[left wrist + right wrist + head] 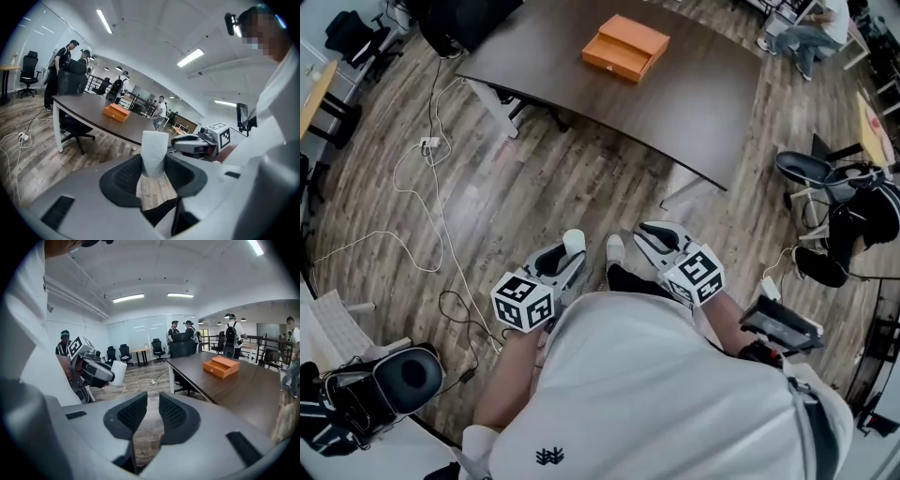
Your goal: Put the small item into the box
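Head view: the flat orange cardboard box lies on the dark brown desk, well apart from left claw and right claw. Left gripper view: left claw clamps the small white cylinder, not yet boxed. Right gripper view: right claw empty, jaws narrowly apart.

Dark table seen far in scene; orange box laid on its far part. Corded power strip left on wood floor, far left.
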The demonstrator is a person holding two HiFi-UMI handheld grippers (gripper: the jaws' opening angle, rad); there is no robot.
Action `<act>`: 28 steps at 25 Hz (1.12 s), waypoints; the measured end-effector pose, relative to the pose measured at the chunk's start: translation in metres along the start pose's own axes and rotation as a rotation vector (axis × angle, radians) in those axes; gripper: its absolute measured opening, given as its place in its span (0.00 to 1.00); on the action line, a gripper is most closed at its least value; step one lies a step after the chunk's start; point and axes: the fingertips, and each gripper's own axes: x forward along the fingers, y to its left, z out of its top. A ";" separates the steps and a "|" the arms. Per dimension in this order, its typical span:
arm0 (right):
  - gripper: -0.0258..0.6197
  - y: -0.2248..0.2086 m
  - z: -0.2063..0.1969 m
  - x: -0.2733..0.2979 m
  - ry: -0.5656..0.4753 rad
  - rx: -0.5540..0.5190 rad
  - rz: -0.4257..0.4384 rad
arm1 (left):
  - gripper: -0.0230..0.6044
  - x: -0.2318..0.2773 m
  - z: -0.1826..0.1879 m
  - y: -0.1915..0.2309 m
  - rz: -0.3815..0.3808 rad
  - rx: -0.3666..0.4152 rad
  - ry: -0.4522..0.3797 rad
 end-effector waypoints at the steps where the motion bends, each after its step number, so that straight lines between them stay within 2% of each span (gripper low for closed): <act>1: 0.16 -0.015 0.010 0.008 -0.009 -0.003 0.009 | 0.30 0.010 0.015 0.007 0.007 0.004 0.002; 6: 0.17 -0.100 0.036 0.034 -0.030 -0.005 0.028 | 0.30 0.076 0.078 0.045 0.032 0.012 0.028; 12: 0.13 -0.194 0.037 0.049 -0.025 0.030 -0.013 | 0.30 0.165 0.144 0.087 0.039 0.037 0.061; 16: 0.10 -0.234 0.042 0.059 -0.026 0.067 -0.042 | 0.30 0.213 0.189 0.120 0.035 0.050 0.091; 22: 0.07 -0.275 0.046 0.076 -0.023 0.128 -0.146 | 0.30 0.274 0.243 0.173 -0.009 0.084 0.122; 28: 0.06 -0.331 0.069 0.099 -0.021 0.218 -0.301 | 0.30 0.350 0.302 0.238 -0.080 0.114 0.193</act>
